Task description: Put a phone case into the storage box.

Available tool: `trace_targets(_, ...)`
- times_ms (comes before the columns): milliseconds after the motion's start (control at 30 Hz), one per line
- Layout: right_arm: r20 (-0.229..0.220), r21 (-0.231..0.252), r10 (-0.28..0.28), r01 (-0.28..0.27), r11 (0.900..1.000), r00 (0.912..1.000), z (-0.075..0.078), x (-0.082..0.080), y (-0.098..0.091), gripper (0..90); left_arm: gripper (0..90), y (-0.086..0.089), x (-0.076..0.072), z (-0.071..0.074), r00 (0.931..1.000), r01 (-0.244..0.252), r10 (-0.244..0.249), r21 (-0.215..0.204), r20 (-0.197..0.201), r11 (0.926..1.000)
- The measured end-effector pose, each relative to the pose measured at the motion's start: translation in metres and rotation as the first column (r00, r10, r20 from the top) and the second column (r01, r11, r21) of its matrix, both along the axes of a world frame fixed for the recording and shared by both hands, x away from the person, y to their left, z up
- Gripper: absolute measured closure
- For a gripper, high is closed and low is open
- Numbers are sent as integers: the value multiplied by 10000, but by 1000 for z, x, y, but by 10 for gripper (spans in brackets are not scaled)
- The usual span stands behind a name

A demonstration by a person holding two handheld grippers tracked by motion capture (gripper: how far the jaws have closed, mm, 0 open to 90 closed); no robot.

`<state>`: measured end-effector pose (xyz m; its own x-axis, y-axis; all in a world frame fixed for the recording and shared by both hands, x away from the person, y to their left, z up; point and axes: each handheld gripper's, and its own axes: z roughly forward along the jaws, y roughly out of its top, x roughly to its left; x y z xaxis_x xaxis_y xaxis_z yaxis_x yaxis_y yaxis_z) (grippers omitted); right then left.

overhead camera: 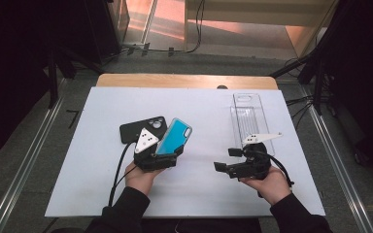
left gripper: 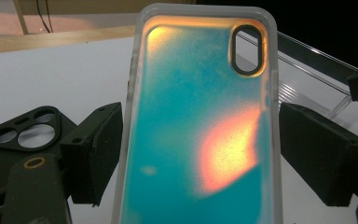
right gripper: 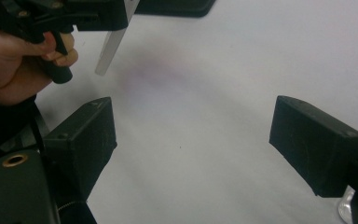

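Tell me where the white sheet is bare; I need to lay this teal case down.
Bare: the sheet's left side beyond the black case, and between the teal case and clear tray. Crowded around the black case and left gripper.

This looks like a lab or recording studio rather than a home: a bench (overhead camera: 187, 80) covered by a plain white sheet (overhead camera: 102, 160) stands between metal floor rails (overhead camera: 26, 160), with dark stand legs (overhead camera: 53, 77) and loose cables (overhead camera: 298, 102) around it (bare grey floor, dim surroundings).
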<state>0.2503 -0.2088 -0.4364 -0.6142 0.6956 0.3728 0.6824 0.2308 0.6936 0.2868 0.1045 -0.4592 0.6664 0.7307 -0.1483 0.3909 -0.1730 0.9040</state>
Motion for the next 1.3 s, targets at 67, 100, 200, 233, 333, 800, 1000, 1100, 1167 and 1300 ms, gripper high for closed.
trace_targets(67,44,-18,18,-18,10000,10000,2,2,3,130,163,-1,-1,0,10000,19,-19,-17,6,10000)
trace_targets(100,32,-41,15,-15,10000,10000,3,3,4,130,163,-1,-1,-1,10000,35,-35,-13,25,10000)
trace_targets(200,0,-36,42,-42,10000,10000,7,7,10,130,163,-3,-2,-1,9999,18,-18,-18,127,10000)
trace_targets(233,15,-33,61,-61,10000,10000,7,8,11,130,163,-3,-2,-1,9999,41,-40,-24,135,10000)
trace_targets(333,2,20,64,-64,10000,10000,10,11,16,135,163,-4,-2,-1,9999,2,-2,-25,165,10000)
trace_targets(800,-69,285,-190,192,9994,9998,22,27,28,135,163,-11,-8,-5,9988,4,-2,-49,489,10000)
trace_targets(1000,-22,379,-180,181,9991,9998,25,34,37,136,163,-17,-10,-11,9989,-20,24,-90,475,10000)
trace_targets(1100,27,368,-246,245,9990,9997,26,37,39,136,163,-19,-11,-12,9988,-27,31,-72,479,10000)
trace_targets(1167,59,383,-366,363,9986,9993,27,42,42,135,163,-20,-12,-13,9988,-71,75,-98,474,9999)
trace_targets(1300,-2,579,-419,418,9974,9991,28,49,45,136,163,-20,-12,-11,9990,-92,98,-128,442,9999)
